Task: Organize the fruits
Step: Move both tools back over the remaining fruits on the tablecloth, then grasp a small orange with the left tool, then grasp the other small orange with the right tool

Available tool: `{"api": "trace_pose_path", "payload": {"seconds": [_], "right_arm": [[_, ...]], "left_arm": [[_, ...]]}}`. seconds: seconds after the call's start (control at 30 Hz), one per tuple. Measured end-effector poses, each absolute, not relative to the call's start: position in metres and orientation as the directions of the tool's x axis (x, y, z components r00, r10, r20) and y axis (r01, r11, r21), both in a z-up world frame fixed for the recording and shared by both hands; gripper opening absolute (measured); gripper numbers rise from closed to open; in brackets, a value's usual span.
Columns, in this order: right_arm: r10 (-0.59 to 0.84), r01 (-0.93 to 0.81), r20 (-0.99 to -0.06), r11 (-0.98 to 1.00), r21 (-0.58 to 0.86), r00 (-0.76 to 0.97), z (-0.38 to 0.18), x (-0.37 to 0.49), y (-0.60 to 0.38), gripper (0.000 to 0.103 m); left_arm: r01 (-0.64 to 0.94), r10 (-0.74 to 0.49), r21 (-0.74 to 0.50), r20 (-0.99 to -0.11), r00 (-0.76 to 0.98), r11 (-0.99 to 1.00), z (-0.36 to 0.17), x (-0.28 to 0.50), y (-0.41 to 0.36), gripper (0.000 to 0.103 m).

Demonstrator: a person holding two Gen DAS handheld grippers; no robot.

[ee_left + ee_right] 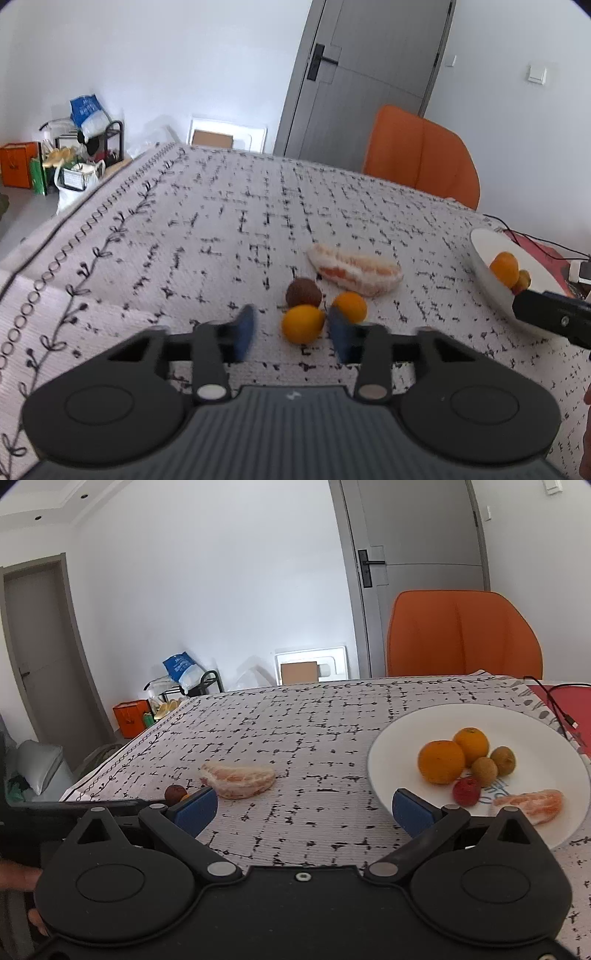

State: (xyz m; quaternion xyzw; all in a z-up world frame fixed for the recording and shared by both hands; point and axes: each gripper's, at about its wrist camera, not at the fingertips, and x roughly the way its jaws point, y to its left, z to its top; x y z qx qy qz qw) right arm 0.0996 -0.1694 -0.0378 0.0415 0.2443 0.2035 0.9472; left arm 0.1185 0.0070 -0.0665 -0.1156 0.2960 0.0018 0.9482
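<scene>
White cloth (229, 206) with a black broken-line pattern covers the table in both views. Nearest in the left wrist view, the left gripper (291, 334) has its blue pads part-way closed around a small orange fruit (303, 324): the right pad lies against it, the left pad stands clear with cloth showing between, so it is not pinched. Just behind sit a second small orange fruit (350, 305) and one brown round fruit (303, 292), then one peeled citrus segment (356, 269) at frame centre. In the right wrist view, the right gripper (303, 808) is spread wide over bare cloth, holding nothing. At that frame's right, the white plate (399, 738) carries two oranges (441, 761), two tan-green round fruits (484, 771), one red fruit (466, 791) and one citrus segment (535, 803); blue print on the plate is unreadable. Farther back stand one orange chair (461, 635) and a grey door (417, 572); writing on the blue bag (181, 668) by the wall is too small to read.
</scene>
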Motion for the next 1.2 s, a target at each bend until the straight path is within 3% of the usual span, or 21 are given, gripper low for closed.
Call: {"api": "trace_pose_path", "payload": {"seconds": [0.03, 0.4, 0.9, 1.07, 1.13, 1.2], "right_arm": [[0.408, -0.369, -0.447, 0.912, 0.176, 0.796, -0.038, 0.100, -0.167, 0.102], [0.459, -0.422, -0.467, 0.887, 0.189, 0.756, -0.041, 0.108, -0.139, 0.099], [0.540, -0.517, -0.542, 0.829, 0.213, 0.644, -0.052, 0.128, -0.089, 0.067], [0.557, -0.539, -0.555, 0.814, 0.218, 0.618, -0.054, 0.135, -0.075, 0.065], [0.562, -0.553, -0.562, 0.807, 0.209, 0.607, -0.055, 0.137, -0.067, 0.060], [0.562, -0.564, -0.575, 0.802, 0.200, 0.595, -0.058, 0.140, -0.060, 0.043]], "left_arm": [[-0.065, -0.071, -0.219, -0.561, 0.825, 0.974, -0.066, 0.118, 0.007, 0.021], [-0.105, -0.038, -0.224, -0.555, 0.831, 0.969, -0.057, 0.102, 0.030, 0.021], [-0.161, 0.016, -0.222, -0.539, 0.842, 0.962, -0.048, 0.091, 0.059, 0.021], [-0.173, 0.025, -0.226, -0.539, 0.842, 0.959, -0.048, 0.088, 0.065, 0.021], [-0.173, 0.025, -0.226, -0.539, 0.842, 0.959, -0.048, 0.087, 0.066, 0.021], [-0.175, 0.025, -0.227, -0.542, 0.840, 0.958, -0.049, 0.088, 0.067, 0.021]]}}
